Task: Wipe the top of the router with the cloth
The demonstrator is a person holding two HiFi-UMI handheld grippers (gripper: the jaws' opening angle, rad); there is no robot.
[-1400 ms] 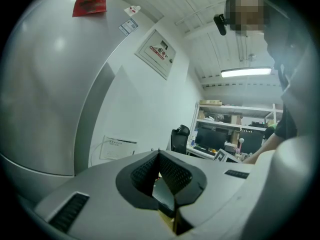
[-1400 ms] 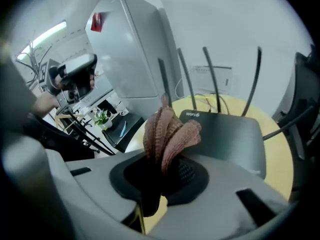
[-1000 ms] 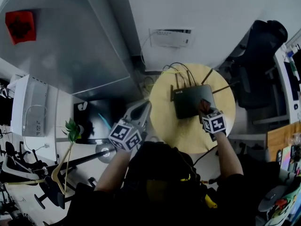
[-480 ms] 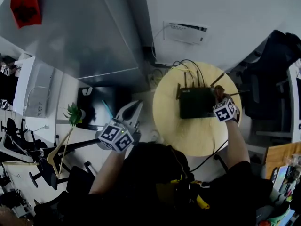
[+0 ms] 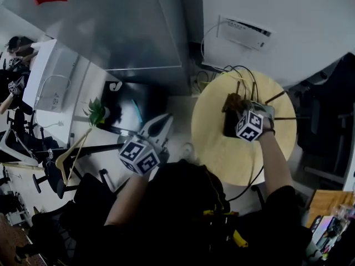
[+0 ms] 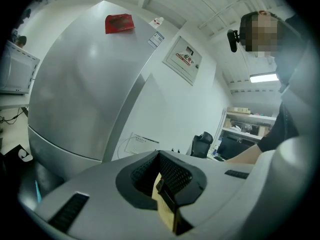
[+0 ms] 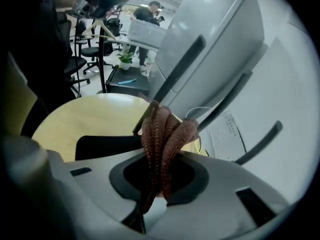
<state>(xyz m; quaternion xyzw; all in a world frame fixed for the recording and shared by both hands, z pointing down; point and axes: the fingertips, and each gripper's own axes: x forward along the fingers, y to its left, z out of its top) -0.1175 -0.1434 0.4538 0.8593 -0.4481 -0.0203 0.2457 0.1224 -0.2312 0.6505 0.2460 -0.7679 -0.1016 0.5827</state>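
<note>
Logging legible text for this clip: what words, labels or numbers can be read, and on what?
No text reads clearly.
Framed wall sign: red print, too blurred.
Red sticker on the grey cabinet: blurred.
White wall panel: print too small.

The right tool (image 5: 238, 110) and cloth (image 5: 231, 100) hide most of the router (image 5: 227, 128).

White wall (image 5: 299, 10), grey cabinet (image 5: 122, 26), round yellow table (image 5: 222, 148).

Left gripper (image 5: 164, 119) held aside, jaws together; right gripper (image 5: 236, 108) extended, jaws pinching cloth (image 7: 162, 134).
</note>
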